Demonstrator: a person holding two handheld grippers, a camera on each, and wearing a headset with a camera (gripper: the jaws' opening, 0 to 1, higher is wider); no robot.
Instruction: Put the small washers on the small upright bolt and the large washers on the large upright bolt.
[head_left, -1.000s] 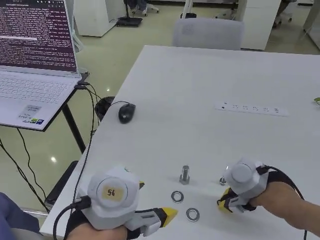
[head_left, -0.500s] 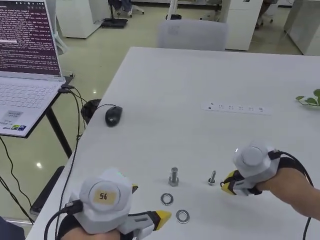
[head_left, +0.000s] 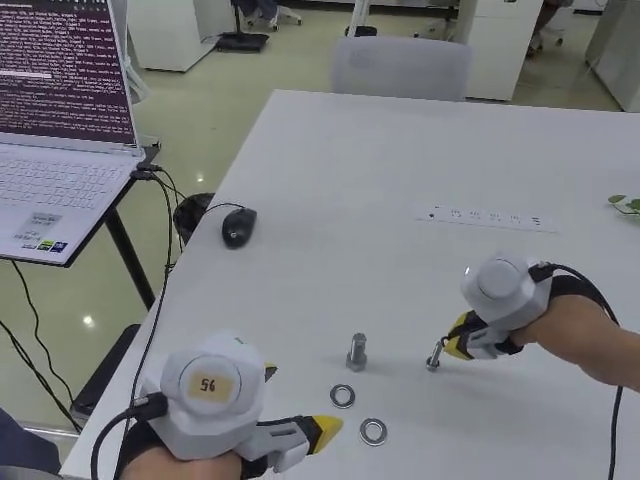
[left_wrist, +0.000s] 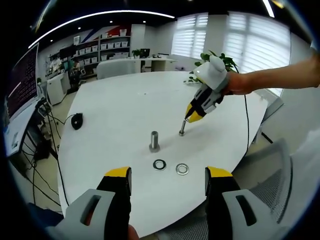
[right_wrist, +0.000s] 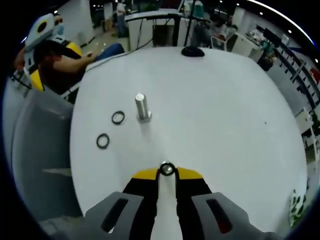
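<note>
A large upright bolt (head_left: 357, 352) (left_wrist: 154, 141) (right_wrist: 142, 107) stands near the table's front edge. Two large washers (head_left: 343, 396) (head_left: 373, 432) lie flat just in front of it. To its right stands the small bolt (head_left: 434, 358) (left_wrist: 182, 131). My right gripper (head_left: 452, 348) (right_wrist: 166, 172) has its yellow tips at the top of that bolt. It is shut on a small metal ring that looks like a small washer (right_wrist: 166, 169). My left gripper (head_left: 300, 402) (left_wrist: 169, 175) is open at the front left, short of the large washers, with nothing between its jaws.
A black mouse (head_left: 238, 226) with its cable lies near the table's left edge. A white power strip (head_left: 485, 217) lies further back on the right. An open laptop (head_left: 50, 150) sits on a stand to the left, and a grey chair (head_left: 400, 68) stands behind the table.
My right gripper has moved left from beside the small bolt to its top. The left gripper and the large washers have stayed put; the head camera has shifted.
</note>
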